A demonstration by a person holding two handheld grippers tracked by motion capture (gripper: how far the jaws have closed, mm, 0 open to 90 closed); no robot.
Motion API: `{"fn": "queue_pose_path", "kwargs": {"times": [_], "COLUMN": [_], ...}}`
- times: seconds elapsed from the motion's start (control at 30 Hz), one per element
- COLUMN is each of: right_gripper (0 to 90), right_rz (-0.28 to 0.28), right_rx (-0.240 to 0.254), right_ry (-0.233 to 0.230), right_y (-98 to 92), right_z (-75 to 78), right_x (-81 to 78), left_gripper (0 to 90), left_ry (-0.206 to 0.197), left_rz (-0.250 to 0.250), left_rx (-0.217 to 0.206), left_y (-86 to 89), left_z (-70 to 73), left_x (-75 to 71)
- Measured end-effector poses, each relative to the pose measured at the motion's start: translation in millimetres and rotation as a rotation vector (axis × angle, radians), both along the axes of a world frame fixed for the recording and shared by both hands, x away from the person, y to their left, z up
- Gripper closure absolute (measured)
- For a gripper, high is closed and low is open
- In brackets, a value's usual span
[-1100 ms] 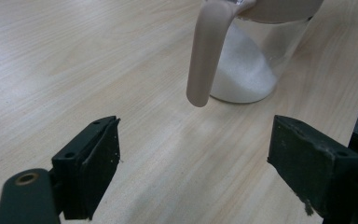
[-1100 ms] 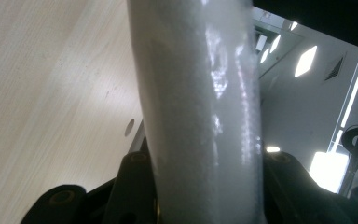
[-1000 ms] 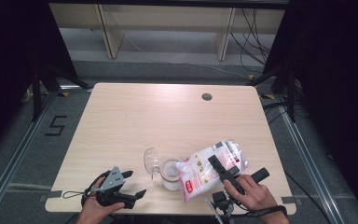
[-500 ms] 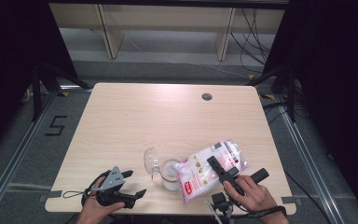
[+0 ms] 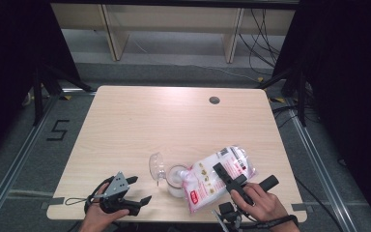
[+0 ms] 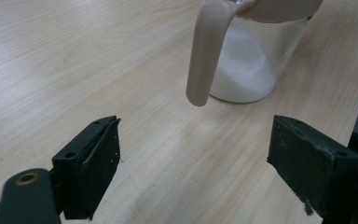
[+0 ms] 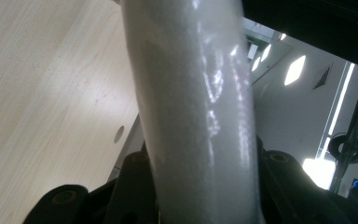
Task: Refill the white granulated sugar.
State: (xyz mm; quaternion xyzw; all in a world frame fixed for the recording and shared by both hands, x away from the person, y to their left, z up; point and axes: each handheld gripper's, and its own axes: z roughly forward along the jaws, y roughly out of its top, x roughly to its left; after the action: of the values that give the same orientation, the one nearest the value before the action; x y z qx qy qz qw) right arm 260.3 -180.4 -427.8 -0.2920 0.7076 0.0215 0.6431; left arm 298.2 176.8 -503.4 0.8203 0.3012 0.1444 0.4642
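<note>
Your right gripper (image 5: 229, 178) is clamped on the plastic bag of white granules (image 5: 217, 176), its jaws pinching the bag from both sides; the right gripper view shows the bag (image 7: 191, 107) squeezed between the two black jaws. The bag is tilted so that its lower end meets the mouth of the clear jar (image 5: 176, 180), which stands on the table (image 5: 174, 121) just left of the bag and already holds a heap of white granules (seen through the glass in the left gripper view (image 6: 247, 70)). The jar's hinged lid (image 5: 155, 166) stands open on its far left side. Your left gripper (image 5: 134, 191) rests on the table well left of the jar, jaws spread wide with nothing between them.
</note>
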Motion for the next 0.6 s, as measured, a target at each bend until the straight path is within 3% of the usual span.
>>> {"fn": "queue_pose_path", "kwargs": {"times": [0.07,0.1,0.23,0.27,0.3,0.4,0.43,0.5,0.57,0.6], "right_gripper": [69.3,69.3,69.3,69.4,69.4,69.4,69.4,69.5,69.6,69.7], "right_rz": [0.005,0.002,0.002,0.011,0.004,0.000,0.001,0.004,0.006,0.005], "right_rx": [-0.008,-0.010,-0.012,-0.034,-0.021,-0.011,-0.008,-0.006,0.000,-0.001], "right_ry": [-0.003,0.001,0.000,-0.008,0.000,0.005,0.005,0.007,0.005,0.005], "right_y": [1.0,1.5,2.3,2.6,2.3,2.1,1.9,1.6,1.0,0.8], "right_z": [-0.6,-0.6,-0.2,1.3,0.5,0.2,0.2,0.3,0.1,0.1], "right_x": [-0.6,-1.1,-1.1,-0.4,-0.9,-1.0,-0.9,-0.8,-0.4,-0.2], "left_gripper": [16.3,16.3,16.3,16.3,16.4,16.3,16.3,16.3,16.3,16.3], "left_ry": [0.001,-0.003,0.012,0.019,-0.001,-0.001,0.019,-0.004,-0.002,0.018], "left_rz": [0.008,-0.004,0.020,0.018,-0.001,0.000,0.021,-0.003,0.000,0.025], "left_rx": [-0.019,0.019,-0.028,-0.025,0.015,0.001,-0.030,0.016,0.001,-0.030], "left_y": [-1.3,1.4,-2.0,-1.5,1.2,0.1,-1.9,1.3,0.0,-2.4], "left_z": [-0.8,0.8,-1.1,-0.9,0.8,-0.1,-1.0,0.9,-0.1,-1.1], "left_x": [-1.2,0.1,-2.3,-2.3,0.1,-0.7,-2.5,0.3,-0.2,-2.8]}}
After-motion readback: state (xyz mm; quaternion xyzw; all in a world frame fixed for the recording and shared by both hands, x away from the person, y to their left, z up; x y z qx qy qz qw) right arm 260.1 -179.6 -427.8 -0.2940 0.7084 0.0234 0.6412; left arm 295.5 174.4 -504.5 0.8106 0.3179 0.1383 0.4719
